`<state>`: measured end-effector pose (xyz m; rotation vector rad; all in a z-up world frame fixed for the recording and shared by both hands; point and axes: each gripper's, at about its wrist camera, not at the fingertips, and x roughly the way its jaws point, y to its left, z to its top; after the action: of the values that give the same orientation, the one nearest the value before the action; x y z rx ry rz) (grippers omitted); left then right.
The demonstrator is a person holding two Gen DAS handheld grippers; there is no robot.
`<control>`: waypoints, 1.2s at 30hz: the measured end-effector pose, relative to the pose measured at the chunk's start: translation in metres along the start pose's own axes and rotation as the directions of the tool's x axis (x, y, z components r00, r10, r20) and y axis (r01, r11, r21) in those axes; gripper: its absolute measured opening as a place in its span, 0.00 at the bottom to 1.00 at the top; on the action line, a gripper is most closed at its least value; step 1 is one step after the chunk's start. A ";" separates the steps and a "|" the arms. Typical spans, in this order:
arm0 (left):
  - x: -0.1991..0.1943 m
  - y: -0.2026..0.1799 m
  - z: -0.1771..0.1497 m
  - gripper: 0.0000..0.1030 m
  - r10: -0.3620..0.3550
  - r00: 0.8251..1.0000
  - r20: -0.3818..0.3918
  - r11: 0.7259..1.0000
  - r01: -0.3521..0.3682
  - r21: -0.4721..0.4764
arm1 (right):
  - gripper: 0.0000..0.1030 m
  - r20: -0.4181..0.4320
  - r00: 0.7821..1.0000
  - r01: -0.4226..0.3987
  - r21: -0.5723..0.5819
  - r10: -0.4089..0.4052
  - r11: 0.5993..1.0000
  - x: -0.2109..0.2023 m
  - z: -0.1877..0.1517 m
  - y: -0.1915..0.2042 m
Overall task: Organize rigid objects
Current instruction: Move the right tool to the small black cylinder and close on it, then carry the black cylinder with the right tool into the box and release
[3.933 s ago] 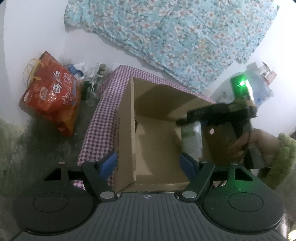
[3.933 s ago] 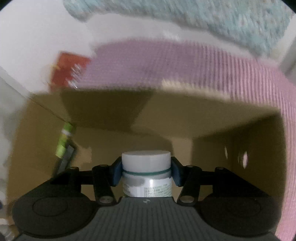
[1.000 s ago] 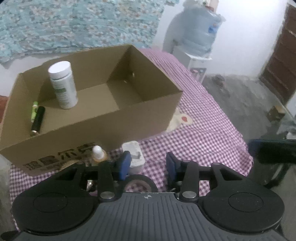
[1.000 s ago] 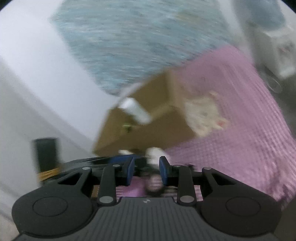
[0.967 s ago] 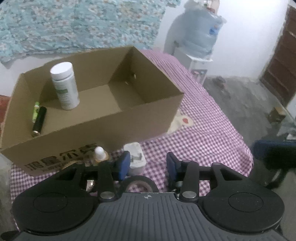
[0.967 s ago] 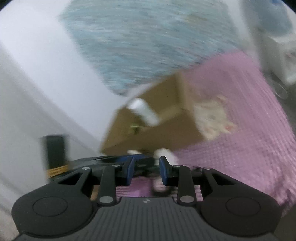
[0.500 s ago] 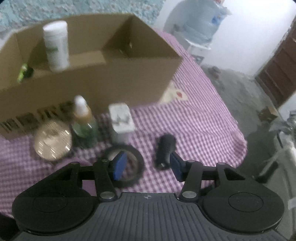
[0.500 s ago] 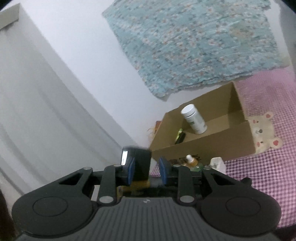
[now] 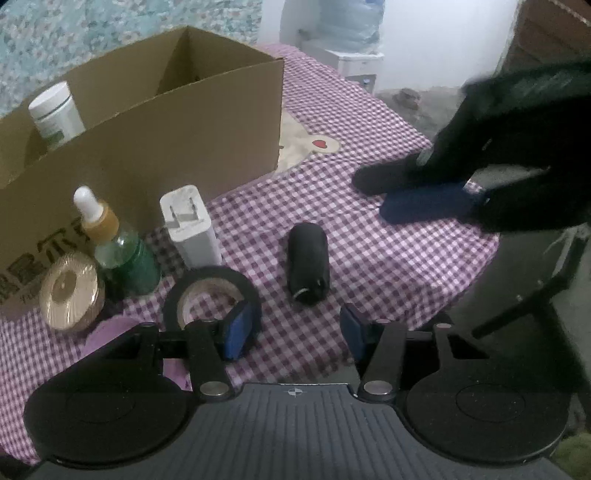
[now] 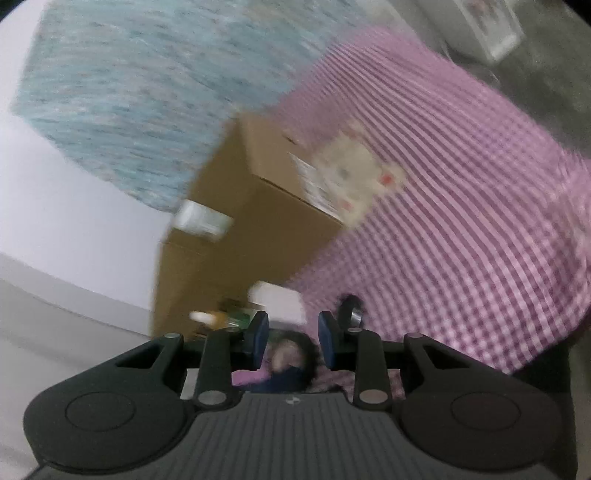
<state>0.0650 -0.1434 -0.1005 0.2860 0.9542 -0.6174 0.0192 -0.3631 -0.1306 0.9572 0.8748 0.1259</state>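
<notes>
A cardboard box (image 9: 147, 129) stands on the checked tablecloth with a white bottle (image 9: 55, 114) upright inside. In front of it are a tan tape roll (image 9: 68, 291), a green dropper bottle (image 9: 114, 240), a white charger (image 9: 190, 225), a black tape roll (image 9: 210, 291) and a black cylinder (image 9: 308, 264) lying on its side. My left gripper (image 9: 295, 328) is open and low over the cloth, and the cylinder lies just ahead of its gap. My right gripper (image 10: 291, 341) is open with nothing between its pads. It appears blurred at the right (image 9: 373, 197), low over the cloth.
The tablecloth (image 9: 388, 258) ends at the right, and a black stand leg (image 9: 535, 295) rises beyond its edge. A bear picture (image 9: 310, 144) lies beside the box. Behind are a water jug (image 9: 351, 22), a brown door (image 9: 546, 37) and a floral cloth on the wall (image 10: 129, 92).
My left gripper came down towards the table and its jaws widened; the black cylinder is now before its gap. My right gripper rolled, dropped and entered the left wrist view at the right.
</notes>
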 end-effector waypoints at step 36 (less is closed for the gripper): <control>0.015 -0.009 0.032 0.27 -0.020 1.000 -0.010 0.997 0.020 0.073 | 0.18 -0.138 0.990 -0.006 0.054 0.014 0.999 0.063 0.011 -0.025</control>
<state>0.0872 -0.1720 -0.0948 0.3452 0.9452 -0.6710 0.0616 -0.3566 -0.1843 1.0120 1.0050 0.1796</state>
